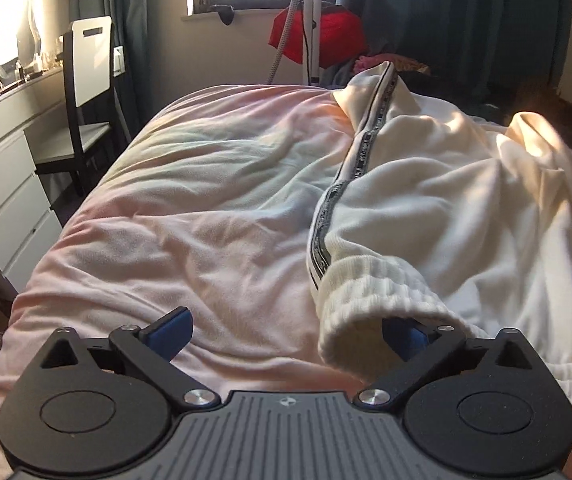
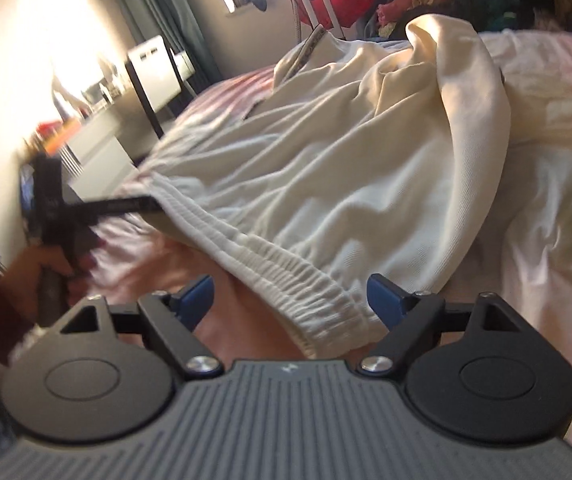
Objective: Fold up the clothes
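White track pants point(image 1: 446, 208) with a black side stripe point(image 1: 350, 172) lie crumpled on the pink bedding point(image 1: 205, 208), on the right. My left gripper point(image 1: 286, 334) is open; its right finger point(image 1: 404, 338) is partly under the ribbed waistband point(image 1: 382, 292). In the right wrist view the pants point(image 2: 346, 152) fill the middle. My right gripper point(image 2: 292, 298) is open, with the waistband point(image 2: 286, 264) lying between its fingers. The left gripper point(image 2: 85, 208) shows there at the waistband's far left end, held by a hand.
A white dresser point(image 1: 9, 184) and a dark chair point(image 1: 81, 96) stand left of the bed. A garment steamer pole point(image 1: 312, 28) and red item point(image 1: 326, 36) stand by the window beyond the bed. Dark curtains hang at the back right.
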A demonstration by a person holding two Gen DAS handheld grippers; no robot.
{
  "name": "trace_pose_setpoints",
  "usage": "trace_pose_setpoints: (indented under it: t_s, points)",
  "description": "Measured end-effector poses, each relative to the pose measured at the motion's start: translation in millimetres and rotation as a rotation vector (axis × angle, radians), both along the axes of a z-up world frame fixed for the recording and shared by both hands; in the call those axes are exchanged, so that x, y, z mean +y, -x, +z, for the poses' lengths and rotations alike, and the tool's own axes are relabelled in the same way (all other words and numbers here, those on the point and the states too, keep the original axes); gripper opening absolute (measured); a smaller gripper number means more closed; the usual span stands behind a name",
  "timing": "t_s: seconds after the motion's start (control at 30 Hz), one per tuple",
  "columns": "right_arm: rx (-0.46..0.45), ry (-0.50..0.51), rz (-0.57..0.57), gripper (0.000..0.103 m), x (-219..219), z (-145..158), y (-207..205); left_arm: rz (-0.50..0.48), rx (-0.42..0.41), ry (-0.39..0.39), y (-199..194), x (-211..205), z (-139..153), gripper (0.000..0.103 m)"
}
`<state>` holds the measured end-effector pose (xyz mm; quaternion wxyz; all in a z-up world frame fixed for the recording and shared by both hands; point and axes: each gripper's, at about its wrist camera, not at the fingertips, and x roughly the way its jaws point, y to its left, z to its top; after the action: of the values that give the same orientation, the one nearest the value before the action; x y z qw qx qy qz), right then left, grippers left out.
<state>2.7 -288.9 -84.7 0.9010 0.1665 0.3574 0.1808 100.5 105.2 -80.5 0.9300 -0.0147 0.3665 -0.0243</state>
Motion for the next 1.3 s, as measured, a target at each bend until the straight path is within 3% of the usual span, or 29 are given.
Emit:
trace_pose_setpoints:
  t_s: [0.1,0.27,0.4,0.5,0.6,0.73,0.8,0.9,0.97,1.03,1.17,1.2,1.3]
  points:
    - [0.033,-0.148,-0.073,0.085,-18,0,2,-0.014,-0.013,0.111,13,12,10,0.103]
    - [0.216,-0.415,-0.323,0.086,-57,-35,-6,0.040,-0.014,0.420,2,35,9,0.103]
    - [0.335,-0.530,-0.431,0.087,-69,-67,-11,0.078,0.069,0.519,-24,37,-13,0.102]
    - [0.386,-0.582,-0.413,0.087,-62,-79,-17,0.069,0.080,0.559,-36,36,-25,0.095]
    - [0.381,-0.573,-0.382,0.087,-51,-81,-24,0.061,0.080,0.598,-45,35,-34,0.089]
    - [0.354,-0.618,-0.339,0.086,-44,-79,-29,0.056,0.095,0.593,-48,28,-38,0.060]
    - [0.311,-0.677,-0.306,0.080,-43,-75,-29,0.044,0.115,0.536,-48,20,-39,0.059]
    - [0.262,-0.699,-0.305,0.080,-45,-69,-30,0.024,0.128,0.417,-46,7,-40,0.055]
    - [0.292,-0.669,-0.340,0.080,-45,-76,-33,0.045,0.125,0.421,-45,7,-41,0.054]
    - [0.332,-0.648,-0.368,0.076,-46,-87,-37,0.093,0.122,0.457,-44,12,-41,0.044]
    - [0.340,-0.648,-0.402,0.037,-42,-89,-32,0.159,0.105,0.467,-44,12,-33,0.023]
    - [0.332,-0.648,-0.406,0.032,-39,-87,-30,0.168,0.089,0.453,-44,11,-28,0.018]
    - [0.263,-0.615,-0.377,0.023,-23,-69,-23,0.197,0.049,0.413,-49,9,-10,0.016]
